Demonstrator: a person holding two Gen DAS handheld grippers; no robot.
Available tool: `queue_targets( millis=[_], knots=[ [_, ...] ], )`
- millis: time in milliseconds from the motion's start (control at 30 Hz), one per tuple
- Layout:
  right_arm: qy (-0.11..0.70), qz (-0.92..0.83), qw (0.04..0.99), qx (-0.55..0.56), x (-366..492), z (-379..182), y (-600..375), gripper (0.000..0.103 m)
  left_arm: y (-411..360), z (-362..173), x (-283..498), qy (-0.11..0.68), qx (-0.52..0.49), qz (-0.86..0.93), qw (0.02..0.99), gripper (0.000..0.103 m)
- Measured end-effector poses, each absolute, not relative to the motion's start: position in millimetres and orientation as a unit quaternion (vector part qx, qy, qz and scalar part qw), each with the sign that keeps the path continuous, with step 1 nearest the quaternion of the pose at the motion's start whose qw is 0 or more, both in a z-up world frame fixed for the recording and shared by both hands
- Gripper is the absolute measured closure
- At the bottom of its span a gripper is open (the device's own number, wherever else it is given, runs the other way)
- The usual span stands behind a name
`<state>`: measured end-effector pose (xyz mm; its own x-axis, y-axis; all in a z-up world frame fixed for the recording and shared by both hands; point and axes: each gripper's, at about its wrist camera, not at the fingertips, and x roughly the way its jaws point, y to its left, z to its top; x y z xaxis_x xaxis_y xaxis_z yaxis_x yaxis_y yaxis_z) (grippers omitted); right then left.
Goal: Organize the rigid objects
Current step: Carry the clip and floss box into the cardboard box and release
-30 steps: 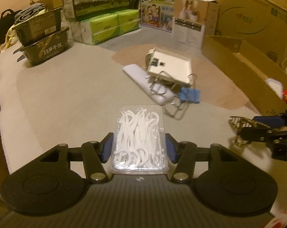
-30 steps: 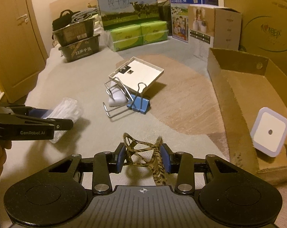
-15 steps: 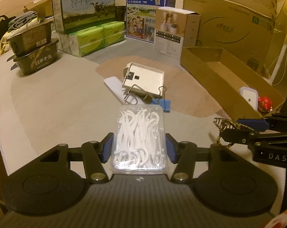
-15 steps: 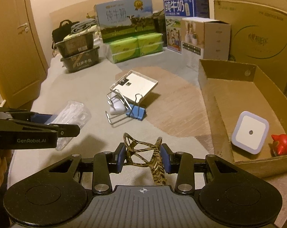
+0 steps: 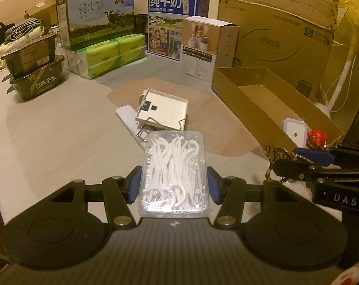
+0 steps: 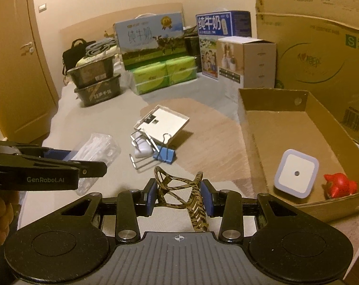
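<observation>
Floss-pick box point(image 5: 174, 173) sits pinched in the down-tilted left gripper point(image 5: 174, 185); right gripper point(image 6: 179, 196) clamps a patterned hair clip point(image 6: 179, 190).

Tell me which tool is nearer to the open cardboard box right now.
Right. The right tool, shut on the patterned hair claw, sits just beside the cardboard box near its front corner. The left tool, holding the floss pick case, is further off, on the right tool's far side.

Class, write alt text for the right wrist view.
The right gripper holds a tortoiseshell hair claw in its jaws, facing an open cardboard box containing a white night light and red toy. Left gripper holds floss picks.
</observation>
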<state>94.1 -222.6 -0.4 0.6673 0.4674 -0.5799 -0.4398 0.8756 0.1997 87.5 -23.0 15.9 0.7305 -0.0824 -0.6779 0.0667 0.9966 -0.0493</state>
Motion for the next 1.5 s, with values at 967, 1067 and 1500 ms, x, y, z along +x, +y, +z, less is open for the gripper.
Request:
queue_targets(
  millis=[967, 1067, 1500],
  knots=[
    [0.281, 0.129, 0.95, 0.039, 137, 16, -358, 0.063, -158, 29, 153, 0.357, 0.003, -0.161, 0.92, 0.05],
    [0.282, 0.123, 0.951, 0.038, 146, 11, -372, 0.063, -175, 26, 161, 0.36, 0.004, -0.171, 0.917, 0.05],
    [0.285, 0.114, 0.95, 0.053, 180, -5, -406, 0.063, -220, 5, 190, 0.372, 0.009, -0.184, 0.91, 0.05]
  ],
)
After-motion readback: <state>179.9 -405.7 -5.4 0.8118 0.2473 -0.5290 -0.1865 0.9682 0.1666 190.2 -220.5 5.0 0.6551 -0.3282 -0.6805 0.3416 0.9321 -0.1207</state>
